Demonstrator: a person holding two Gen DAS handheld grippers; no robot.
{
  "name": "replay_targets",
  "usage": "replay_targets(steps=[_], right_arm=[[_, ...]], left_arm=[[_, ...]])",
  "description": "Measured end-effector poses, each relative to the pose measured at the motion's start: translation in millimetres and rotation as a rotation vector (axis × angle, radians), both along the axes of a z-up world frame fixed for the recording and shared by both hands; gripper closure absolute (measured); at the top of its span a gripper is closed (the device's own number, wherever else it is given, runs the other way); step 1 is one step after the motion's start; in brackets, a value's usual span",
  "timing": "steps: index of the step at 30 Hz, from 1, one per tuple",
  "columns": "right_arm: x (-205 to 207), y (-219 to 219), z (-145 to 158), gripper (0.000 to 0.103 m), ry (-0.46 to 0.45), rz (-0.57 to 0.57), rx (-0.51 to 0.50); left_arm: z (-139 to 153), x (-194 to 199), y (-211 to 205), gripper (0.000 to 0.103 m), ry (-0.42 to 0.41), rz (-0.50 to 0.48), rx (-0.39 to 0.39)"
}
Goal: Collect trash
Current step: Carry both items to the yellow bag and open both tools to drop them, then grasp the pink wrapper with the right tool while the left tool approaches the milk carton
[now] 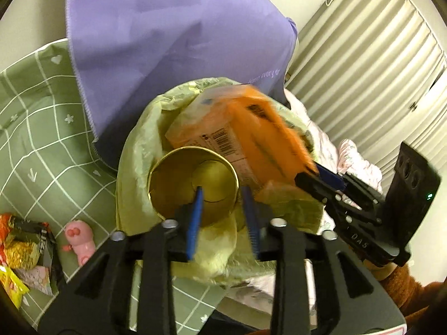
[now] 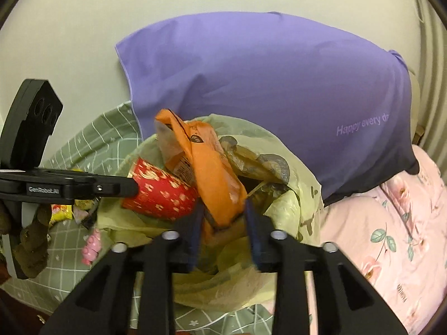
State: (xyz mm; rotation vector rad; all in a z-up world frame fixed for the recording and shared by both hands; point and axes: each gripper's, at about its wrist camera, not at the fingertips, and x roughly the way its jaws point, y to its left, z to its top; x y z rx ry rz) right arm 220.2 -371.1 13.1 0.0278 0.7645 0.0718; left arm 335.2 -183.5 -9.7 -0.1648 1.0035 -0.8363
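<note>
My left gripper (image 1: pixel 223 195) stands with its jaws apart, one blue pad inside the rim of the red paper cup (image 2: pixel 160 195), whose gold inside faces me. My right gripper (image 2: pixel 223 217) is also parted around the crumpled orange packet (image 2: pixel 215 178), barcode showing; whether the pads press it I cannot tell. Both lie in the pale green trash bag (image 1: pixel 134 145) on the green checked sheet (image 1: pixel 42 128). A purple pillow (image 2: pixel 265 83) leans behind it. More wrappers (image 1: pixel 22 248) and a pink toy (image 1: pixel 79 237) lie near the sheet's edge.
</note>
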Motion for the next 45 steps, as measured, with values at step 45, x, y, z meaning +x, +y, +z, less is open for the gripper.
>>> replay_targets(steps=[45], right_arm=[[8.9, 327.8, -58.7, 0.057, -0.002, 0.576, -0.026]], left_arm=[[-70.4, -163.4, 366.9, 0.049, 0.004, 0.985, 0.187]])
